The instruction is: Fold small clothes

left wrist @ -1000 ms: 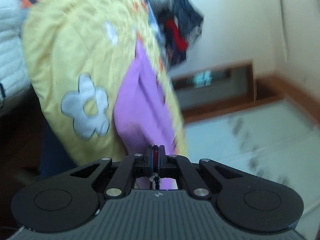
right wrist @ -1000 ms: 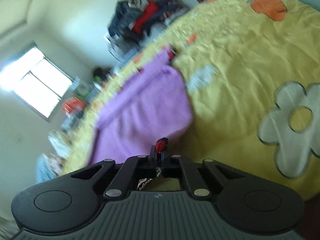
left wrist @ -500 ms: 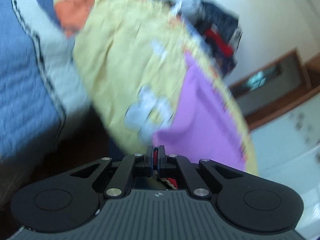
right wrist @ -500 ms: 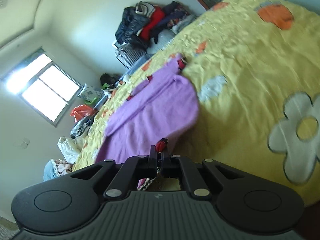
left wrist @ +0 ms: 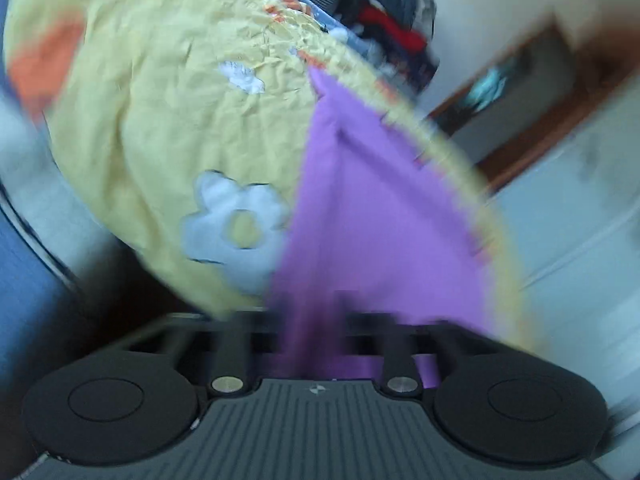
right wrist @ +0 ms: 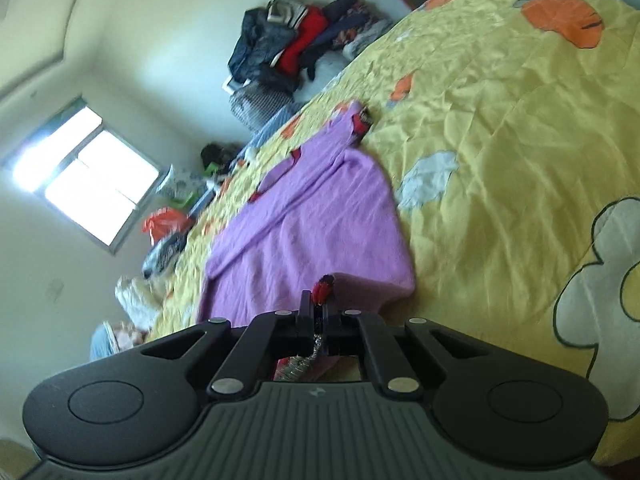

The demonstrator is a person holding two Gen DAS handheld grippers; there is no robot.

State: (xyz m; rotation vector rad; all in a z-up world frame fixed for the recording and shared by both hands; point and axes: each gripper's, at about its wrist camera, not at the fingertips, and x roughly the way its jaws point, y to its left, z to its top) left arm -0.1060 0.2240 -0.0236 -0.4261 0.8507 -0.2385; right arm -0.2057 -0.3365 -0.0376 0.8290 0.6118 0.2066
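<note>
Folding a purple garment point(right wrist: 320, 216) on a yellow bedspread point(right wrist: 500, 128).
Right gripper point(right wrist: 316, 312) pinching the near hem to anchor it; left gripper point(left wrist: 316, 320) opening, blurred cloth between, probably letting go.

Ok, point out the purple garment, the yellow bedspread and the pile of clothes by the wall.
purple garment point(right wrist: 312, 232), right wrist view, middle of its folded body.
yellow bedspread point(right wrist: 500, 128), right wrist view, bare wrinkled stretch.
pile of clothes point(right wrist: 296, 46), right wrist view, the red piece in its middle.
</note>
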